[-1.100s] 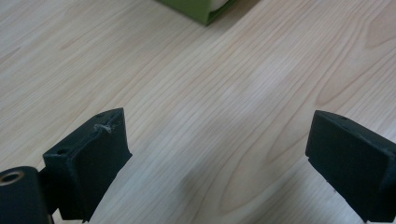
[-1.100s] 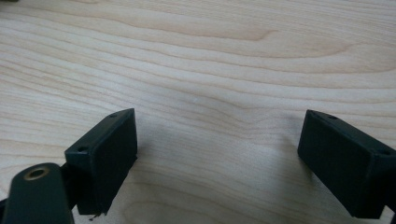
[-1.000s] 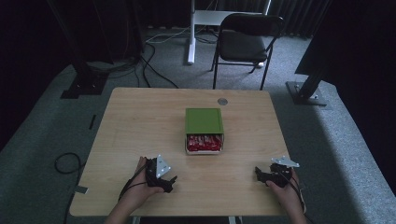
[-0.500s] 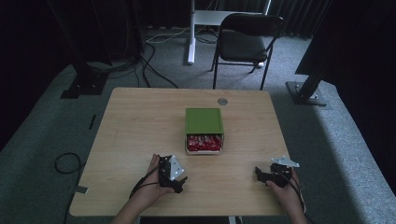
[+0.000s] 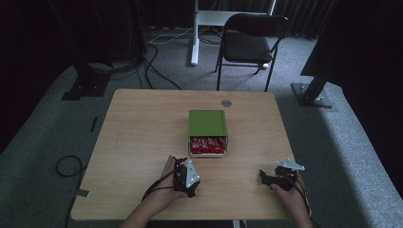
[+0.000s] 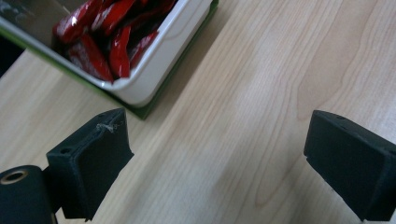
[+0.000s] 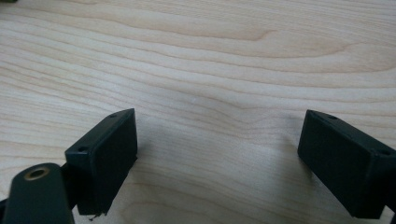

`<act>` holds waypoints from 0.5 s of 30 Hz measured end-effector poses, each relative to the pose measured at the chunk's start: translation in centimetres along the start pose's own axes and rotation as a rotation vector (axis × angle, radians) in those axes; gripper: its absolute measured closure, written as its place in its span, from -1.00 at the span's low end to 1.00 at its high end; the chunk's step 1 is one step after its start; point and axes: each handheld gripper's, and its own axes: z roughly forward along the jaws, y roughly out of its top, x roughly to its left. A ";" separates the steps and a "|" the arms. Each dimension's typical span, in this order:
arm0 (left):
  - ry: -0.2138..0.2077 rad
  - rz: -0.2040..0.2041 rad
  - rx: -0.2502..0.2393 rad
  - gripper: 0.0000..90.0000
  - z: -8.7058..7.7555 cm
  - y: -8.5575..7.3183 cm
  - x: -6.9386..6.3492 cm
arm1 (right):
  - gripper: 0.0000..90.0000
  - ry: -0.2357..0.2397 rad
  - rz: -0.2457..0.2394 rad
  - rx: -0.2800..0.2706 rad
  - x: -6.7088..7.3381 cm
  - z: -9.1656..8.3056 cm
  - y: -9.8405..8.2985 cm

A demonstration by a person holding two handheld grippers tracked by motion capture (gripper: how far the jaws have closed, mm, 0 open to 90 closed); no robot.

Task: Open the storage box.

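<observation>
Shifted rightward toward the green box (image 5: 207,123) since a second ago: left gripper (image 5: 184,176), jaws spread and empty, just short of its white tray of red packets (image 6: 109,44); right gripper (image 5: 277,177), unmoved, jaws likewise spread over bare table (image 5: 142,128).

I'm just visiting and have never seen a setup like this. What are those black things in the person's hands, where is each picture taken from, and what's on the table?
There is no robot here: a person holds a hand-operated gripper in each hand, the left gripper and the right gripper. Each has two black fingers that can pinch things.

The high view looks down on the wooden table from above. The other two pictures come from small cameras riding on the grippers, looking out along their fingers.

On the table sits a green box, slid partly open so its white tray of red packets shows. The left gripper points toward the tray; the right one is over bare wood. Both grippers are open and hold nothing.
</observation>
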 end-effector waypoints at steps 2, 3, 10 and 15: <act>0.009 0.023 0.003 -0.83 0.1 0.2 -0.1 | -0.74 0.000 0.000 0.000 0.0 0.0 0.0; 0.012 0.030 -0.003 -0.83 0.2 0.3 -0.2 | -0.74 0.000 0.000 0.000 0.0 0.0 0.0; 0.033 0.104 -0.014 -0.83 0.7 1.1 -0.9 | -0.74 0.000 0.000 0.000 0.0 0.0 0.0; 0.060 0.158 -0.018 -0.83 0.9 1.6 -1.2 | -0.74 0.000 0.000 0.000 0.0 0.0 0.0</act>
